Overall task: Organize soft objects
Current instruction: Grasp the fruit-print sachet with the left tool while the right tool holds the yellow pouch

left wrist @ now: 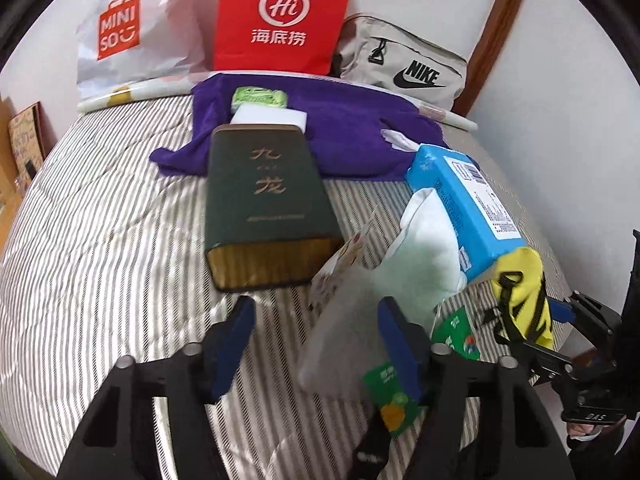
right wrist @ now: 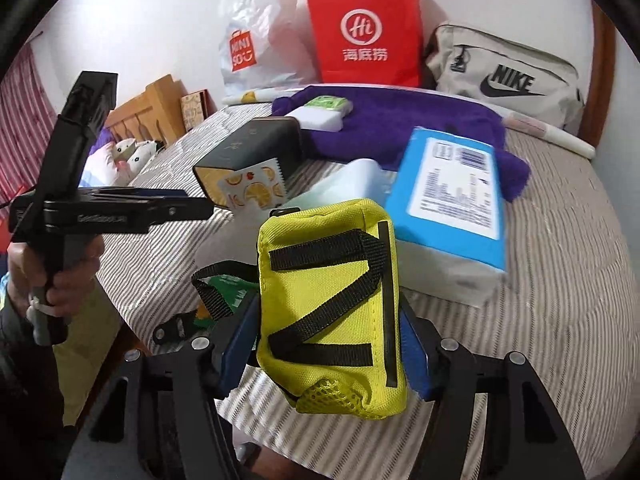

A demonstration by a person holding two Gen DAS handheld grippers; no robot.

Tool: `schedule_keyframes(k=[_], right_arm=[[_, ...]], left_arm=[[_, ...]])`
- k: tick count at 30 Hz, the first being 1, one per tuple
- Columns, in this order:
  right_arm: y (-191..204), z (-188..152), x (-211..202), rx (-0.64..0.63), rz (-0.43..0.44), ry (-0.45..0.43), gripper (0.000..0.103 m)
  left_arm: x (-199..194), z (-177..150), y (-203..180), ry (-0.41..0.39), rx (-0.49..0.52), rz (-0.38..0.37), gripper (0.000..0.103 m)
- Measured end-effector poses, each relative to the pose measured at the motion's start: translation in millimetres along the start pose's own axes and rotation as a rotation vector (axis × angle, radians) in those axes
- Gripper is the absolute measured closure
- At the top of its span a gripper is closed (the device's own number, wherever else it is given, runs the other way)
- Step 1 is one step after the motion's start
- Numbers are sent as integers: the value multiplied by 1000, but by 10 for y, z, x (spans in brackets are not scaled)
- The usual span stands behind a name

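Note:
My right gripper (right wrist: 326, 346) is shut on a yellow pouch with black straps (right wrist: 332, 304) and holds it above the striped bed (right wrist: 560, 280). The pouch also shows in the left wrist view (left wrist: 524, 292). My left gripper (left wrist: 316, 344) is open over the bed; a pale translucent bag (left wrist: 400, 276) lies across its right finger (left wrist: 400, 344). A blue tissue pack (right wrist: 452, 192) lies behind the pouch. A purple towel (left wrist: 352, 128) lies at the back, with a white sponge (left wrist: 270, 117) and a green packet (left wrist: 260, 97) on it.
A dark green box (left wrist: 264, 208) lies mid-bed. A white MINISO bag (left wrist: 136, 28), a red paper bag (left wrist: 280, 16) and a beige Nike bag (left wrist: 404, 68) stand against the wall. A wooden headboard (right wrist: 148, 112) is at the left.

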State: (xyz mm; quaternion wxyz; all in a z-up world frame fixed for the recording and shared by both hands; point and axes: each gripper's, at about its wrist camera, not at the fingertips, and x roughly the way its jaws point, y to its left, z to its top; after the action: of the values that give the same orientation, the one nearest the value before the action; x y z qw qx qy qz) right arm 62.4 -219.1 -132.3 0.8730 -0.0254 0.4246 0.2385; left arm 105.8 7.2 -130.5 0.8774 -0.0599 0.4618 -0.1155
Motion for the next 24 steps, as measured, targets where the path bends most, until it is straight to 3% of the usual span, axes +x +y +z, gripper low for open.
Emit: schedule_keyframes(k=[5, 13, 15, 24], right_arm=[[-145, -104, -37, 34, -10, 1, 39], [-284, -158, 5, 75, -11, 11, 39], [-301, -167, 21, 80, -14, 16, 39], [-367, -203, 72, 99, -29, 38, 40]], left_arm=[[78, 38, -46, -8, 35, -5, 64], [170, 93, -43, -17, 38, -4, 68], [212, 100, -56, -11, 48, -8, 77], [233, 100, -45, -21, 28, -54, 95]])
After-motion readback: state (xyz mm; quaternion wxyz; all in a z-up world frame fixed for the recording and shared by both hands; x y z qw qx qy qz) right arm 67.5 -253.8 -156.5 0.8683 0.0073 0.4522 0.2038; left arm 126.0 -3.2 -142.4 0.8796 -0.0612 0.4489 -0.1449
